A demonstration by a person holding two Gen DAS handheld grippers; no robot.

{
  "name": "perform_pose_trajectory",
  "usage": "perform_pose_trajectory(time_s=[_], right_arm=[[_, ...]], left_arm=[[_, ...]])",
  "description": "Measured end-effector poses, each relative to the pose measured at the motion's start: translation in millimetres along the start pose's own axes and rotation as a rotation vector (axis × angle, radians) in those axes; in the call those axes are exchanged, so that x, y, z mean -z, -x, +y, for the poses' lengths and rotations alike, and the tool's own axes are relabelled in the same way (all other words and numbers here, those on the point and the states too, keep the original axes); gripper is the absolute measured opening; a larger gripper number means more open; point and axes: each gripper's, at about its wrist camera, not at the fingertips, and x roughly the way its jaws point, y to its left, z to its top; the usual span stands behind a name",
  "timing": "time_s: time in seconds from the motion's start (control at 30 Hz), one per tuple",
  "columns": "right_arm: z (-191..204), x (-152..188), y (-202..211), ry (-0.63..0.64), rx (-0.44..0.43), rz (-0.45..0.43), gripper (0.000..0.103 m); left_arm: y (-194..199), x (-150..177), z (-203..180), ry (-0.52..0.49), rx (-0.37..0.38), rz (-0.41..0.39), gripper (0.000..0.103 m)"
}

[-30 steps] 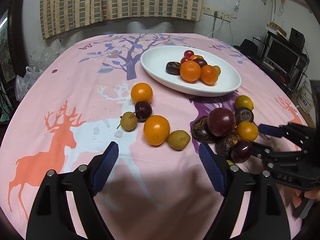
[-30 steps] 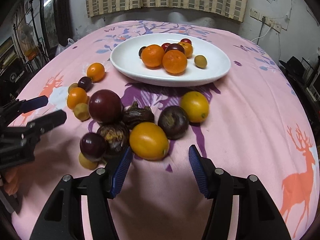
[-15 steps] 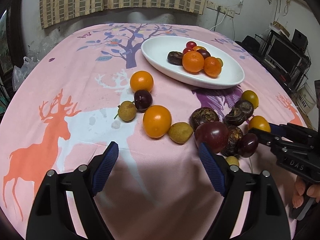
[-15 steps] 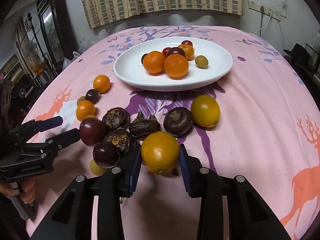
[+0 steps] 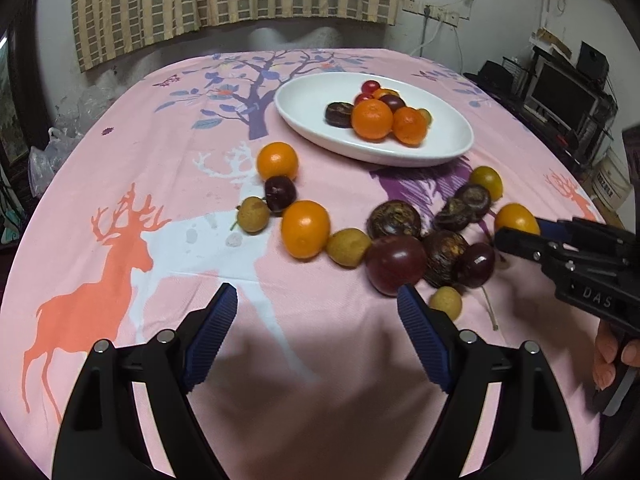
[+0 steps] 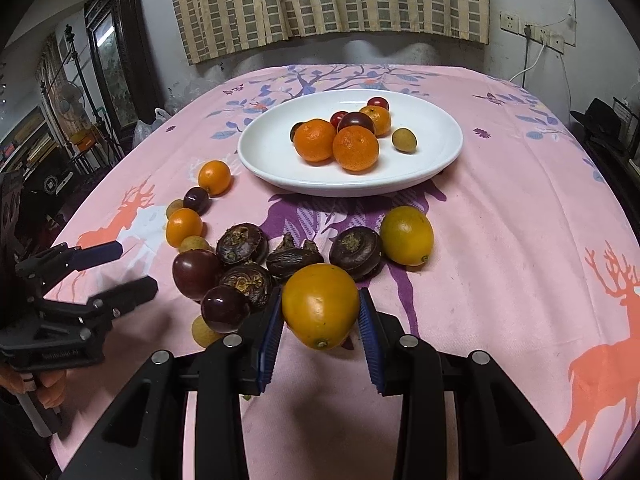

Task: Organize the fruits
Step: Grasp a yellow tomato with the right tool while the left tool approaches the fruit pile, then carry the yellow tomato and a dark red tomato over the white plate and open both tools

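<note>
Right wrist view: the right gripper (image 6: 320, 314) pinches a yellow-orange oval citrus fruit (image 6: 320, 305), lifted just short of the white oval ceramic plate (image 6: 280, 168). That plate already holds several tangerines, dark plums and a longan. Roughly a dozen loose fruits lie on the pink deer-print tablecloth (image 6: 520, 240) near the plate; the dark water chestnuts (image 6: 296, 260) sit between the held fruit and the plate. The left gripper (image 5: 316, 332) is spread and empty.

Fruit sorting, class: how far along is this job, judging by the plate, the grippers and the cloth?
Done: several fruits lie on the white plate. In hand: the right gripper clamps a yellow-orange fruit. Left: many fruits lie on the pink tablecloth; the left gripper is open, empty.
</note>
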Motion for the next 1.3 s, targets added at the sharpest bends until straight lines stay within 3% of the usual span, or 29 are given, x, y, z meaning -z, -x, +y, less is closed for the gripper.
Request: perform_pose_trajectory(time_s=[0.1, 0.37, 0.5, 0.57, 0.63, 0.83, 1.03, 1.3], right_arm=[[2.2, -0.1, 2.9, 0.005, -0.008, -0.007, 0.037], [1.3, -1.0, 10.0, -0.003, -0.025, -0.024, 0.037], [1.6, -1.1, 11.7, -0.003, -0.031, -0.029, 0.037], [1.4, -1.2, 11.9, -0.004, -0.032, -0.029, 0.037], [1.4, -1.1, 11.5, -0.002, -0.031, -0.027, 0.037], [2.5, 0.0, 11.7, 0.003, -0.027, -0.030, 0.037], [2.7, -1.3, 15.9, -0.003, -0.028, -0.071, 0.037], [0.1, -29.5, 35.5, -0.012, -0.015, -0.177, 0.037]], left_arm=[[-1.9, 1.5, -9.9, -0.018, 0.006, 0.014, 0.080], [-27.9, -1.3, -23.8, 0.046, 0.064, 0.119, 0.057], [-36.3, -11.0, -30.4, 0.088, 0.044, 0.128, 0.055], [-38.8, -15.8, -32.4, 0.111, 0.056, 0.129, 0.043], [-42.5, -20.0, -33.6, 0.129, 0.050, 0.128, 0.041], [-38.4, -16.9, -33.9, 0.114, 0.055, 0.109, 0.037], [-6.8, -15.6, -31.1, 0.072, 0.088, 0.060, 0.037], [14.5, -68.7, -25.6, 0.016, 0.055, -0.054, 0.037]])
